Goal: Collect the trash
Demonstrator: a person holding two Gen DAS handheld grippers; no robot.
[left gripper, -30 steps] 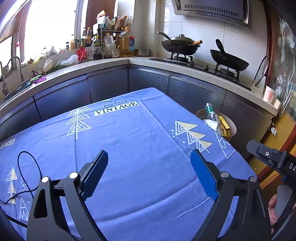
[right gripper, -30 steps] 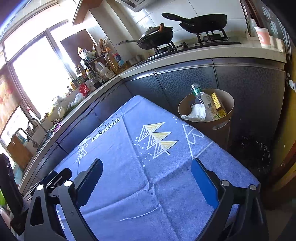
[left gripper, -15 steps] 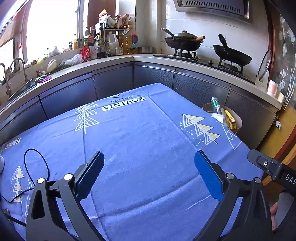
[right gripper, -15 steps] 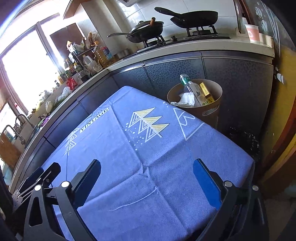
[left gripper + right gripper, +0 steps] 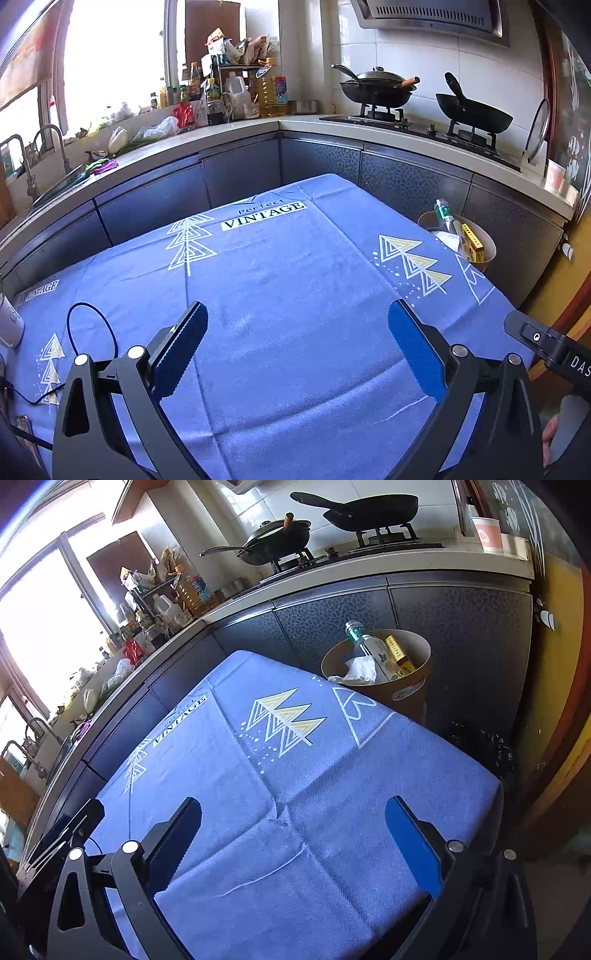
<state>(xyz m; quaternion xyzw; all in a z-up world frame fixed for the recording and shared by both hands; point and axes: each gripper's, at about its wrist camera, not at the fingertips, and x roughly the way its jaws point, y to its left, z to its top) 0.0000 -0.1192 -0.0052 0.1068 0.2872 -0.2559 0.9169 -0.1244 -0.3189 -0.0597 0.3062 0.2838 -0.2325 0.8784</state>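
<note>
Pulling back, left wrist view: left gripper (image 5: 297,347) wide, nothing held, more blue tablecloth (image 5: 295,280) visible than a second ago. Bin (image 5: 484,254) beyond far right table corner, holding bottle (image 5: 443,216), yellow box (image 5: 471,238), tissue (image 5: 445,238).

Right wrist view: right gripper (image 5: 291,834) wide, empty, also retreated; bin (image 5: 410,690) now farther off. No trash visible on cloth; collection looks finished.

The bin (image 5: 410,694) stands partly behind the bench (image 5: 369,775) corner; its lower contents are concealed. The bottle (image 5: 369,650) label is too small to read. The white container (image 5: 9,321) is cut off at the frame's left edge. The black cable (image 5: 92,306) exits the frame.
</note>
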